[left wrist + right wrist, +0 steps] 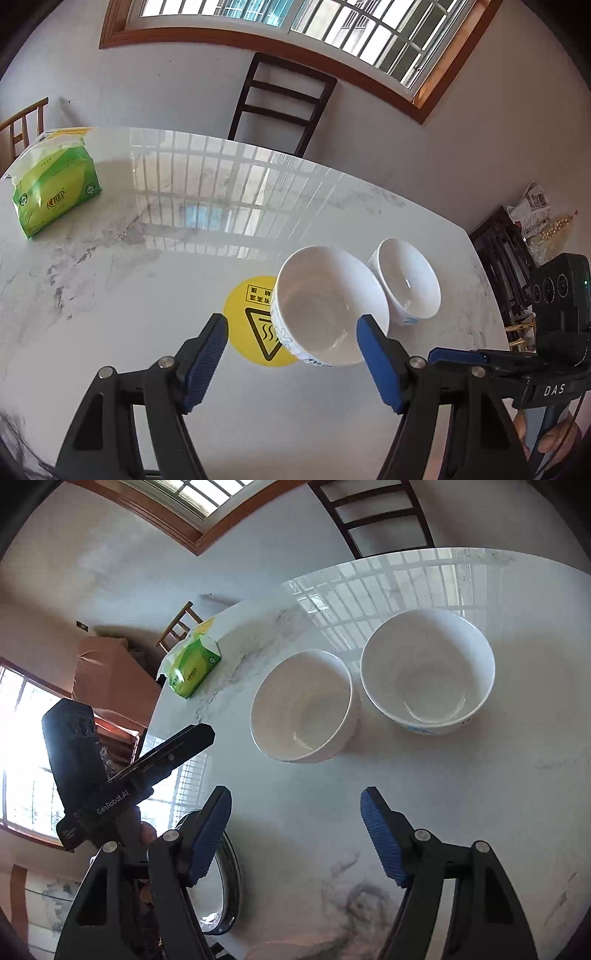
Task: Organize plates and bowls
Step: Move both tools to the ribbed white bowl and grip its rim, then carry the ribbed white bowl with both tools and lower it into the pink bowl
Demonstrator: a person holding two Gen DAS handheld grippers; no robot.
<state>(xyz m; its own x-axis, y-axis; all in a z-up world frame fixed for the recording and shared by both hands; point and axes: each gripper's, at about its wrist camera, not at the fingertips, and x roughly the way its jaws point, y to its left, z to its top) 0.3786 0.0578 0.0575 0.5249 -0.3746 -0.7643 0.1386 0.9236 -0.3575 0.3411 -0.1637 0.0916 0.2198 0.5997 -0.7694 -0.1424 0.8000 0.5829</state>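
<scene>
Two sets of blue-padded jaws are seen standing apart with nothing held: the left gripper [291,338] is spread, its right-hand pad just in front of the near rim of the nearer bowl [325,310] without visibly pressing it, and the right gripper [295,823] is likewise parted over bare marble. In the right wrist view that same bowl lies at twelve o'clock from the jaws, and a second bowl [428,672] sits at about one o'clock, the two rims side by side, touching or nearly so. A dark-rimmed plate [225,886] is glimpsed at seven o'clock, behind the left finger. A green tissue pack [55,188] is left at ten o'clock on the worktop [147,295], and a yellow warning sticker [255,321] is partly covered by the nearer bowl. The step in hand is judged to be the approach to a bowl. Next, one rim would have to be straddled and pinched, so that the bowl can be nested in its neighbour.
</scene>
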